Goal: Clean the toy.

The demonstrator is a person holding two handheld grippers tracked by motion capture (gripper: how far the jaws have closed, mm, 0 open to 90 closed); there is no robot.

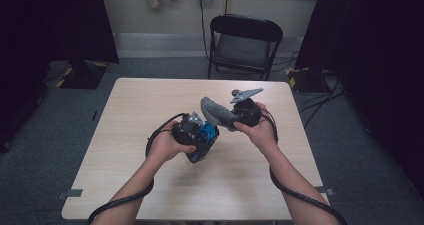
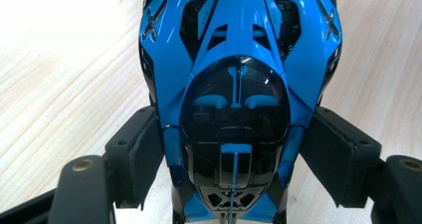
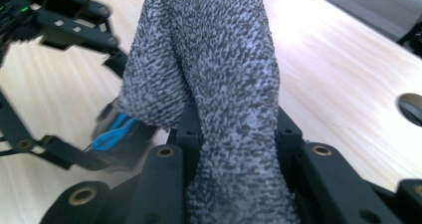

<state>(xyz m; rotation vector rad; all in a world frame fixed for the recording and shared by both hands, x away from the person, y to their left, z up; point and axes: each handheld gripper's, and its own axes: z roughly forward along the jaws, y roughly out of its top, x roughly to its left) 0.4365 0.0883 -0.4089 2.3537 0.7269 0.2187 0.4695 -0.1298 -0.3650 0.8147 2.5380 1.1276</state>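
The left gripper (image 1: 204, 135) is clamped on a glossy blue-and-black toy car (image 2: 239, 84). In the left gripper view the car has angular blue body panels, a dark tinted canopy (image 2: 234, 104) at its middle, black vented openings toward 12 o'clock and an X-shaped cut-out at each upper corner. Its long axis runs from 6 o'clock to 12 o'clock in that view, straight along the gripper, with the 2 black pads (image 2: 139, 154) pressed against its flanks at 9 o'clock and 3 o'clock. In the high view the car (image 1: 207, 133) sits above the middle of the light wooden worktop (image 1: 150, 105), lifted clear of it.

The right gripper (image 1: 231, 119) is closed tight on a grey speckled terry cloth (image 3: 219, 84). In the right gripper view the cloth is bunched between the 2 jaws and rises as a folded, nubbly column toward 12 o'clock. In the high view the cloth (image 1: 215, 111) sticks out toward 10 o'clock from the right hand (image 1: 257, 130), just beside the car and above it; whether they touch cannot be told.

A black folding chair (image 1: 244, 45) stands beyond the worktop at 12 o'clock.
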